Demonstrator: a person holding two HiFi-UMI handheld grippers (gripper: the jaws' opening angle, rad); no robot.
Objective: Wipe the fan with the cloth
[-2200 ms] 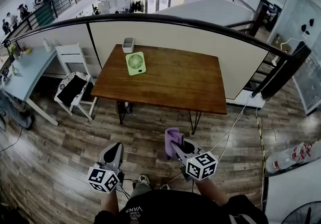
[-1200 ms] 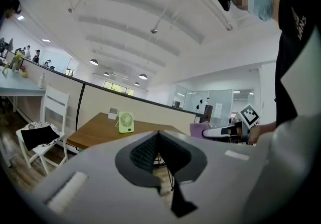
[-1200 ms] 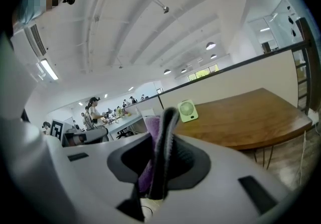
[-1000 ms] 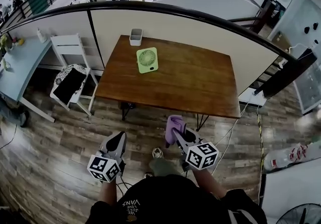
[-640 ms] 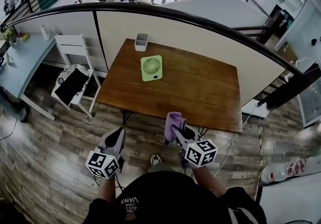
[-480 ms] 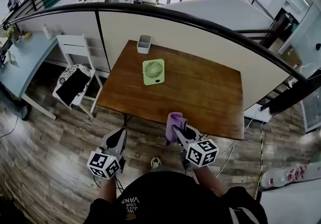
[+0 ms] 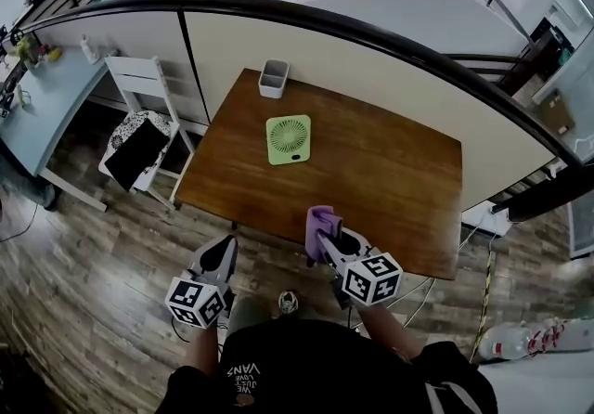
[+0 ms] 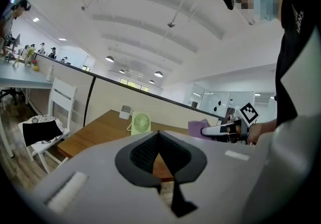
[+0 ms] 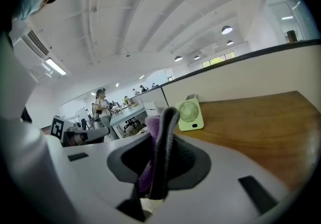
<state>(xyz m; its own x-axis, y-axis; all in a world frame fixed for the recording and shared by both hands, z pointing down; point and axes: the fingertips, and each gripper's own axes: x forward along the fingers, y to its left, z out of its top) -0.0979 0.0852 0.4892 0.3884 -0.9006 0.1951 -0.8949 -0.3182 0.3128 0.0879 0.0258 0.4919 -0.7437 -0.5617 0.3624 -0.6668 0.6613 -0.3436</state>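
A small light-green fan [image 7: 289, 139] stands upright on the wooden table [image 7: 390, 180], towards its far left. The fan also shows in the left gripper view [image 8: 141, 122] and the right gripper view [image 9: 190, 113]. My right gripper [image 7: 322, 238] is shut on a purple cloth [image 7: 320, 223], held at the table's near edge, well short of the fan. In the right gripper view the cloth [image 9: 149, 126] bulges beside the shut jaws. My left gripper [image 7: 222, 254] is shut with nothing in it, over the floor left of the cloth and short of the table.
A grey box [image 7: 274, 78] sits at the table's far left corner, behind the fan. A white chair [image 7: 141, 121] with a dark cushion stands left of the table. A beige partition [image 7: 371, 69] with a dark rail runs behind it. A pale desk [image 7: 37, 115] is far left.
Both grippers have travelled forward toward the table with the person. The cloth, once over the floor, now hangs at the table's near edge. Both jaws stay shut.
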